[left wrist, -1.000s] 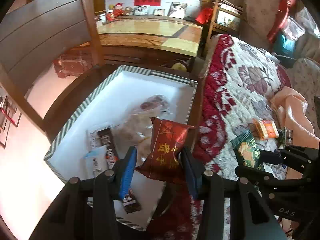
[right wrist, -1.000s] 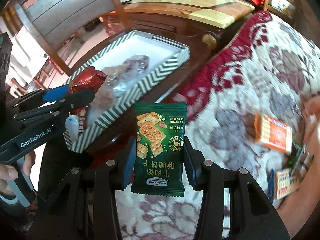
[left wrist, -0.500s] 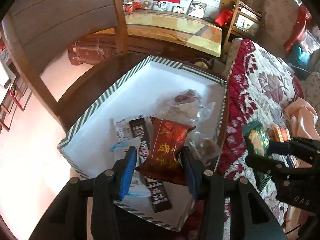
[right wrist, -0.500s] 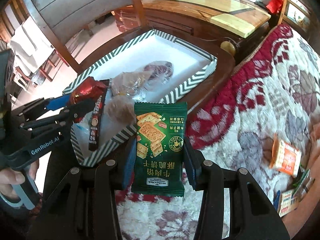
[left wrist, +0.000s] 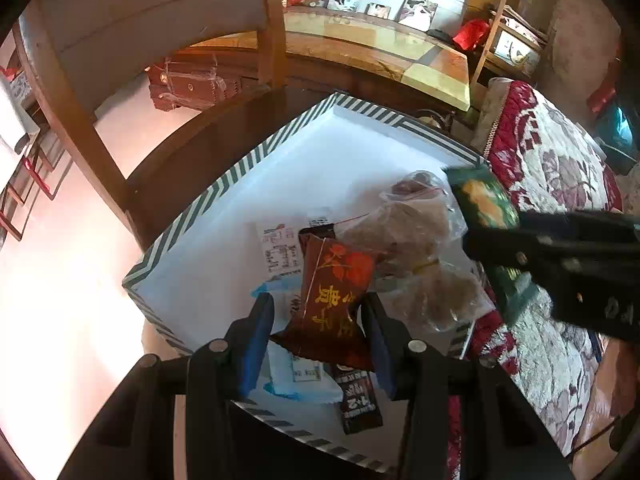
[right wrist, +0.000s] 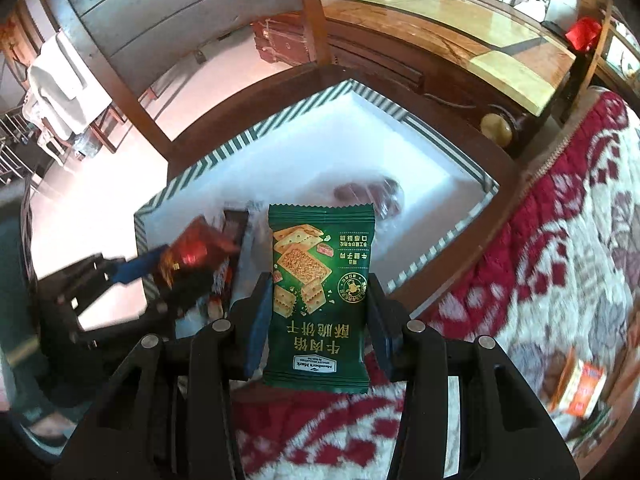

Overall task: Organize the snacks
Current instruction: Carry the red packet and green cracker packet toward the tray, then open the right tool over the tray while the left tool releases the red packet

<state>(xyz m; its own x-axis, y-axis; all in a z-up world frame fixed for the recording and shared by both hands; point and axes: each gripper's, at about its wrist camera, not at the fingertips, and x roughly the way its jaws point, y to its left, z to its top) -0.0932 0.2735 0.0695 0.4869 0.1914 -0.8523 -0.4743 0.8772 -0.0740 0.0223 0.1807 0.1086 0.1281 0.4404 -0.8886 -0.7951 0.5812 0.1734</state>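
My left gripper (left wrist: pixel 318 316) is shut on a red snack packet (left wrist: pixel 334 296) and holds it over the near part of a white box with a green striped rim (left wrist: pixel 224 196). My right gripper (right wrist: pixel 318 300) is shut on a green cracker packet (right wrist: pixel 320 296) and holds it over the box's near edge (right wrist: pixel 440 256). In the left wrist view the green packet (left wrist: pixel 486 208) and right gripper enter from the right. In the right wrist view the red packet (right wrist: pixel 192 256) shows at left. Inside the box lie clear bags of snacks (left wrist: pixel 416 240), a dark bar (left wrist: pixel 358 400) and white and blue packets (left wrist: pixel 280 246).
The box stands on a dark round wooden table (left wrist: pixel 176 168). A red and white floral blanket (right wrist: pixel 560 240) lies to the right, with an orange packet (right wrist: pixel 580 388) on it. A wooden chair (left wrist: pixel 96 64) stands behind the table, a long wooden counter (left wrist: pixel 380 48) further back.
Both grippers have moved forward and over the box with their packets. The right gripper has come in from the blanket side to just beside the left one.
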